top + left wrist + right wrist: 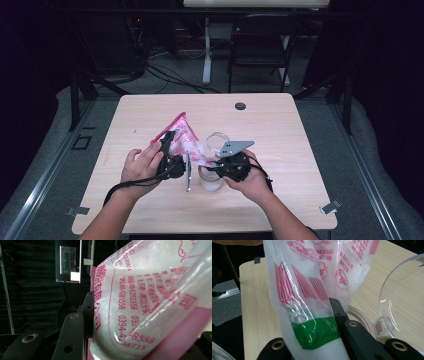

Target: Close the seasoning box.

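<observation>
A clear plastic bag (182, 136) printed in pink and filled with white granules hangs tilted over the middle of the table. My left gripper (169, 141) is shut on its upper body; in the left gripper view the bag (140, 302) bulges against the black finger (87, 312). My right gripper (209, 163) is shut on the bag's lower end. In the right gripper view that end (312, 290), with a green band, is pinched beside the finger (337, 311). A glass jar (211, 181) stands below it, its clear hinged lid (218, 139) raised; the lid (404, 302) is also at the right of the right gripper view.
The light wooden table (280, 200) has a black grommet (240, 106) near its far edge. A dark folding chair (260, 45) and a white desk leg (206, 55) stand beyond the table. Grey floor mats lie on both sides.
</observation>
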